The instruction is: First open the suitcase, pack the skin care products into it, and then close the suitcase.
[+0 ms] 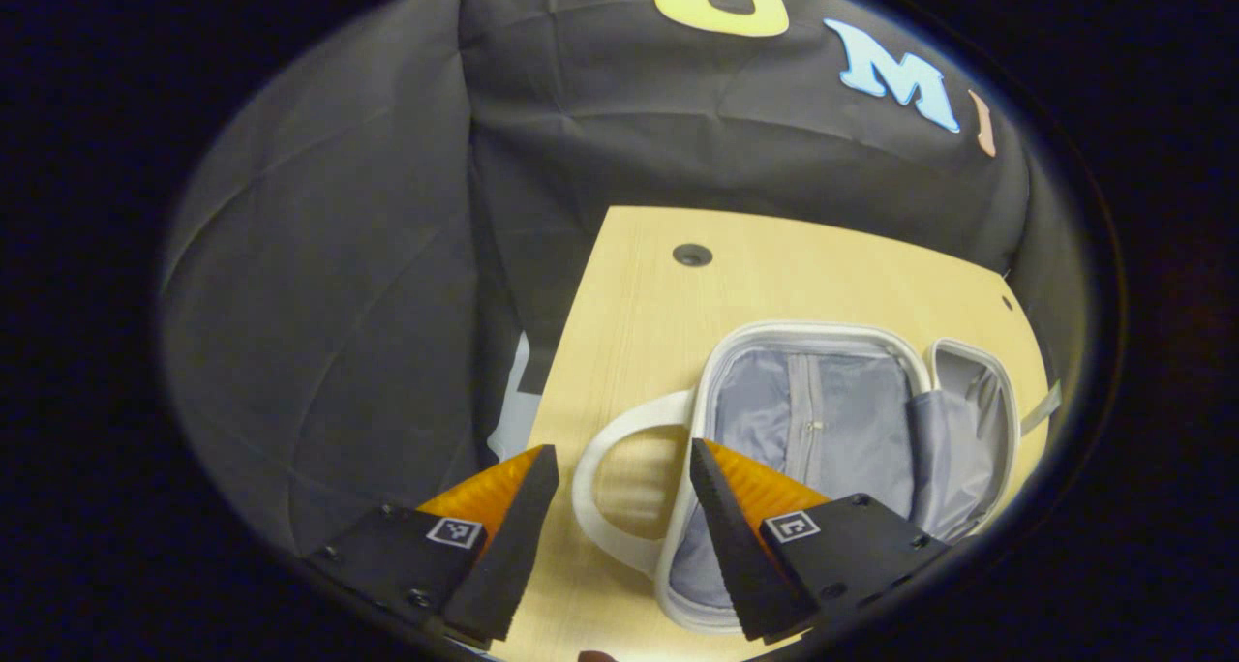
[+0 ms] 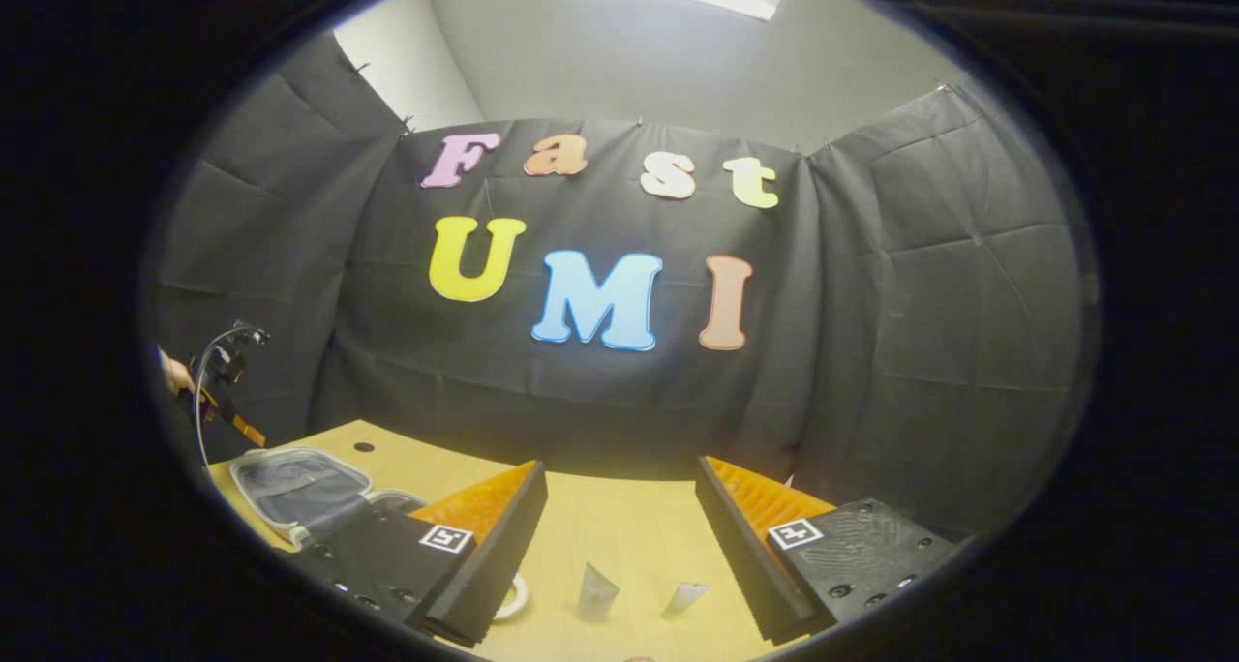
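The small white suitcase (image 1: 823, 430) lies open on the wooden table (image 1: 658, 294), its grey zipped lining showing and its lid (image 1: 973, 430) folded out to the right. Its white handle (image 1: 605, 493) loops toward my left gripper (image 1: 624, 468), which hovers open above it with nothing between its fingers. In the right gripper view the open suitcase (image 2: 295, 483) sits far left. My right gripper (image 2: 619, 483) is open above the table (image 2: 600, 526); two small upright tubes (image 2: 597, 589) (image 2: 685, 598) and a white round jar (image 2: 511, 596) stand just ahead of it.
The table has a round cable hole (image 1: 692, 255) at the back. Its left edge drops off beside my left gripper. A hand holding the other gripper (image 2: 208, 376) appears at the far left of the right gripper view, above the suitcase.
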`<state>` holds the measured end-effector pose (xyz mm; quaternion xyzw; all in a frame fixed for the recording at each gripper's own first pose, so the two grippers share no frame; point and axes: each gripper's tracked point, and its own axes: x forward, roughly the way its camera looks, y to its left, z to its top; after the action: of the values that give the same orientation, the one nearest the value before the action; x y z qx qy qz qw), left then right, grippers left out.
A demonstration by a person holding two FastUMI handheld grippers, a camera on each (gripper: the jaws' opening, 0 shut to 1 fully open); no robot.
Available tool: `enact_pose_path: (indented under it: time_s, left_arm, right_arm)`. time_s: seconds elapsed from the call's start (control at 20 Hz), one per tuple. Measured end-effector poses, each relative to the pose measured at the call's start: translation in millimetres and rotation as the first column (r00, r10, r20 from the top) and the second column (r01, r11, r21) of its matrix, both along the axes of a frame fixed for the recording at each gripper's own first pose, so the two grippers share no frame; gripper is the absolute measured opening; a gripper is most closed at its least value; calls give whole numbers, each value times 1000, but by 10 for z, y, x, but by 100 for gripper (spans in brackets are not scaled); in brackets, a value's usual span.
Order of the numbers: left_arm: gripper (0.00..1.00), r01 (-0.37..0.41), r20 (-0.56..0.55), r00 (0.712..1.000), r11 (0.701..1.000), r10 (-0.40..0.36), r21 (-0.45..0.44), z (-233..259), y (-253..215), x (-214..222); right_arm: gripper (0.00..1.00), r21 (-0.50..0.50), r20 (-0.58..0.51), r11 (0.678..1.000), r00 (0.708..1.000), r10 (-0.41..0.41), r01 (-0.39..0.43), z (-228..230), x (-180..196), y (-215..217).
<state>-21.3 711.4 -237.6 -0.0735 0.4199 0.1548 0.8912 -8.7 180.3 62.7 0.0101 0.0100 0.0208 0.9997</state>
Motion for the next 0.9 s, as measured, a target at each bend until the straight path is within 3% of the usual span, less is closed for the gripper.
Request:
enact_pose_path:
  time_s: [0.1, 0.3, 0.6, 0.9]
  left_arm:
    - [95, -23, 66, 998, 1000, 21, 21, 232, -140, 40]
    - [95, -42, 226, 974, 996, 24, 75, 803, -631, 160]
    - [94, 11, 374, 927, 997, -36, 70, 1230, -2018, 405]
    - [95, 117, 466, 876, 992, -128, 52, 1456, -3629, 754]
  right_arm:
    - [94, 3, 1, 1000, 1000, 2, -2, -36, -25, -77]
    - [94, -3, 6, 1000, 1000, 8, -8, -103, -34, -316]
    - [94, -16, -8, 1000, 1000, 21, -21, -281, 18, -743]
    - [94, -11, -1, 999, 999, 50, -50, -396, 123, -1189]
